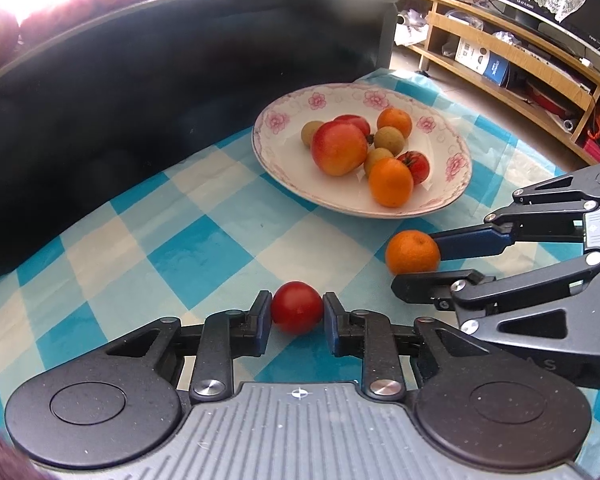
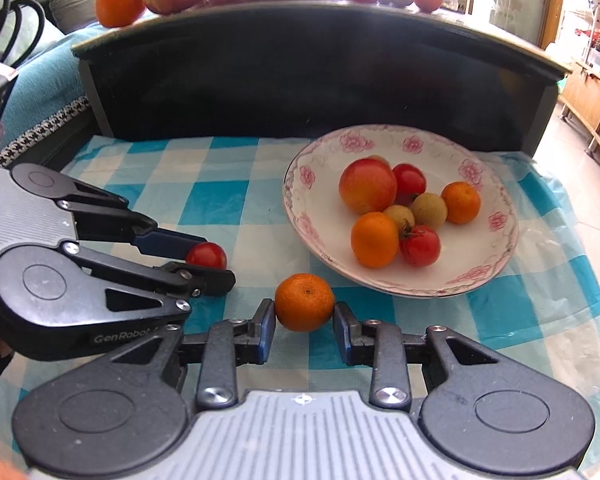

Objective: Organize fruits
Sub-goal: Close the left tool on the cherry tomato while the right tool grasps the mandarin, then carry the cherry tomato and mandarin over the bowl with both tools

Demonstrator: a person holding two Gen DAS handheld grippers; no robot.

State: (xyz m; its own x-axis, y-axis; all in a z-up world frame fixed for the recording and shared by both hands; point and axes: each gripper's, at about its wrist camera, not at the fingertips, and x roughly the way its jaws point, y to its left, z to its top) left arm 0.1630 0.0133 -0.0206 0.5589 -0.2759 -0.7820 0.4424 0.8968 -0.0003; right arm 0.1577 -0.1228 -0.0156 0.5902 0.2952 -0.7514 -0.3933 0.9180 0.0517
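Fingers, left gripper (image 1: 297, 318): blue-padded, clenched on small round red tomato (image 1: 297, 307), one pad against each side, fruit low over or resting on the counter.
Fingers, right gripper (image 2: 304, 319): blue-padded, clenched on small round orange tangerine (image 2: 305, 302), pads touching both flanks; cannot tell whether lifted clear of the cloth.
Surface: blue-and-white checked plastic cloth (image 2: 204, 204) over the counter.
Goal dish: white ceramic plate with pink flower rim (image 2: 496, 216), far and right of both held fruits, already carrying a large red-yellow apple (image 2: 367, 185), two tangerines, two tomatoes and several small greenish-tan round fruits.
Tomato place: near left, well apart from the plate.
Tangerine place: just beside the plate's near rim, right of the tomato.
Step, judged: both loose fruits gripped, ready for carrying to the plate.
Risk, squeeze: soft tomato skin could split under too hard a pinch.
Risk, slip: round smooth fruits held only at the finger ends could roll out during a tilt.
Risk, collision: two grippers close side by side, likely clash on a shared path to the plate.
Risk, pile: crowded plate centre, dropped fruit could knock others over the shallow rim.
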